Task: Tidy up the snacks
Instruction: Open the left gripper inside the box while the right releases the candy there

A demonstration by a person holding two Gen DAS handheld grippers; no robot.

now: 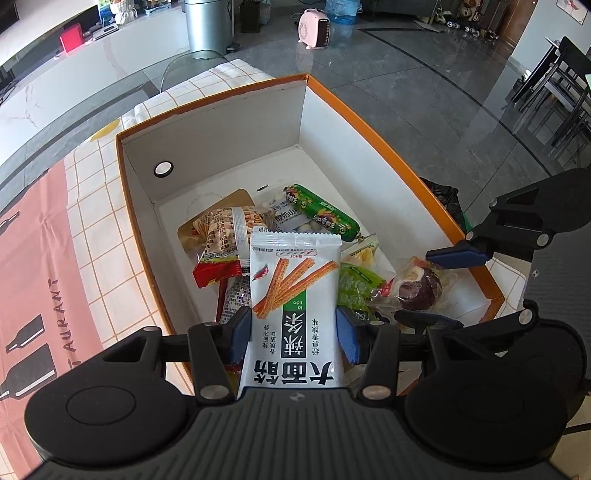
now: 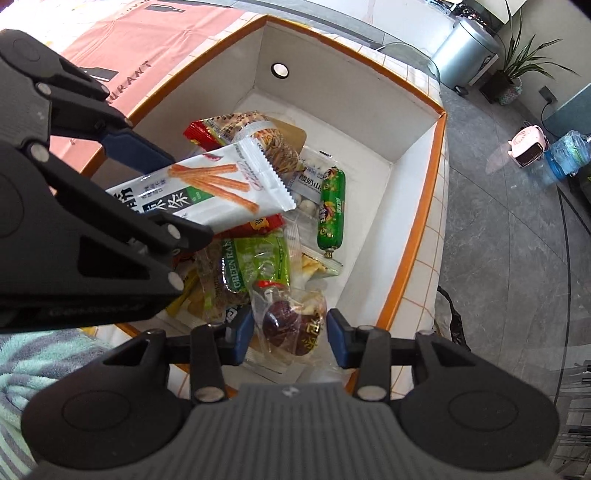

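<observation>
My left gripper point(image 1: 294, 336) is shut on a white packet of spicy strips point(image 1: 295, 288), blue pads pressing its two long edges; it hangs over the orange-rimmed white box point(image 1: 369, 122). In the right wrist view the same packet point(image 2: 207, 192) juts from the left gripper point(image 2: 190, 195) at upper left. My right gripper point(image 2: 290, 334) is shut on a clear packet with a dark round snack point(image 2: 284, 321), low over the near end of the box point(image 2: 439, 147). From the left, the right gripper point(image 1: 413, 286) shows at the right edge. A green sausage point(image 2: 332, 214) and several packets lie inside.
The box stands on a checked tablecloth point(image 1: 92, 258) over a glass table. A black bag point(image 1: 443, 199) lies beside the box's right wall. On the grey floor beyond stand a pink heater point(image 1: 314, 29) and a metal bin point(image 1: 207, 26). Striped fleece cloth point(image 2: 37, 362) lies at lower left.
</observation>
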